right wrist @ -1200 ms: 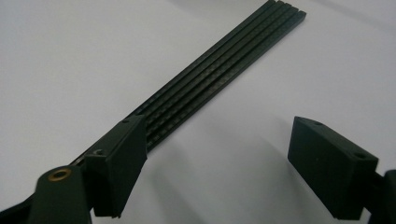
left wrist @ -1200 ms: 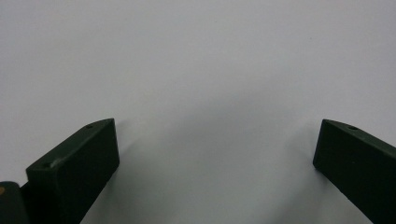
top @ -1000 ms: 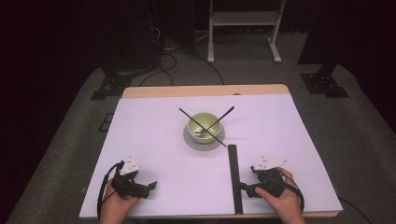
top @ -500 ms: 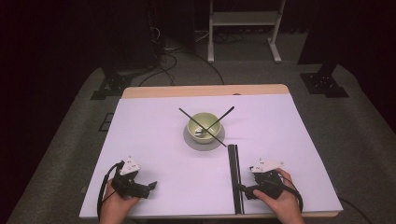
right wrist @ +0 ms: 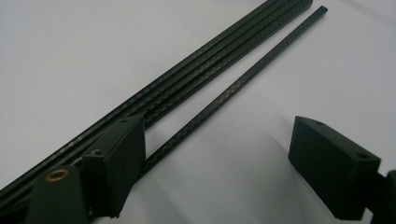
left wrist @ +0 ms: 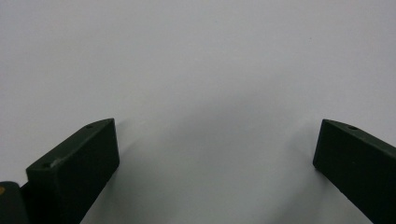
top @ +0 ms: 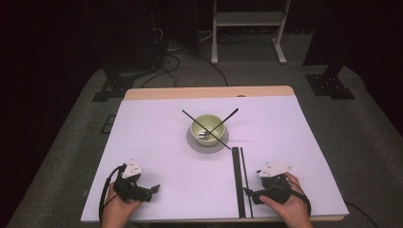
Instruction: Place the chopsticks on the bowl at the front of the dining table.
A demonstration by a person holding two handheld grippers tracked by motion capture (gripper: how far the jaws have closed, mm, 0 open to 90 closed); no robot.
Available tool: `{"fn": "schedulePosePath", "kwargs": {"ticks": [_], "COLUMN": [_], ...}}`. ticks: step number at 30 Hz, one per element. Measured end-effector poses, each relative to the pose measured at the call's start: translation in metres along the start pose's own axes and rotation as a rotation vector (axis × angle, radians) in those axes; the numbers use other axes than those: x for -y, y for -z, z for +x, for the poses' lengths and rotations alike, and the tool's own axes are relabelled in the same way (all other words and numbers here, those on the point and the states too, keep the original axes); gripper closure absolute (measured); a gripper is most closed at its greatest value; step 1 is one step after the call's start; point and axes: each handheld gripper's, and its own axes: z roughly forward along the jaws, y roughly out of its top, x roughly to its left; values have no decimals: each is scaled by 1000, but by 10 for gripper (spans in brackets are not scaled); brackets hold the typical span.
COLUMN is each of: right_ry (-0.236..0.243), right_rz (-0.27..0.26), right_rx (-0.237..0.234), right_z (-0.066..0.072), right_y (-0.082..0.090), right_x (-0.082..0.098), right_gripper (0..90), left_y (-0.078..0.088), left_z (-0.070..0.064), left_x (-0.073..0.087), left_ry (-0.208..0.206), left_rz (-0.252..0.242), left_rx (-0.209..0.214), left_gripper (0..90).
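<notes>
Near edge, right: right tongs [top: 248,192] lie low on the worktop [top: 157,142], held in a hand [top: 285,206] cut off by the picture's bottom edge.
Right tongs, state: jaws spread wide, pinching nothing; in the right gripper view [right wrist: 217,154] one jaw sits over the rods, the other stands well apart on bare white.
Rods: a bundle of black rods [top: 236,180] lies lengthwise just left of the right tongs, running from near the plate toward the near edge.
Loose rod: one thin rod [right wrist: 243,84] lies just beside the bundle, between the jaws; its near end is hidden under the left-hand jaw of that view.
Rod count: hard to tell; the bundle's strips merge in the close view [right wrist: 196,81], and its near end is cut off at the corner.
Near edge, left: left tongs [top: 153,189] rest on the worktop, well apart from the rods.
Left tongs, state: jaws spread, with bare white between them [left wrist: 217,154].
Centre: green bowl [top: 208,127] on a grey plate [top: 196,142], two black sticks [top: 190,116] crossed over it.
Bowl contents: too small to make out.
</notes>
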Motion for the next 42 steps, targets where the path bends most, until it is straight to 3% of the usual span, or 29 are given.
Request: {"fn": "schedulePosePath", "kwargs": {"ticks": [19,42], "right_ry": [13,-23], "right_rz": [9,31], "right_rx": [-5,29], "right_z": [-7,-25], "right_y": [6,17], "right_x": [4,12], "right_gripper": [177,176], "left_y": [0,0], "left_z": [0,0], "left_x": [0,0], "left_ry": [0,0], "left_rz": [0,0], "left_rx": [0,0], "left_gripper": [0,0]}}
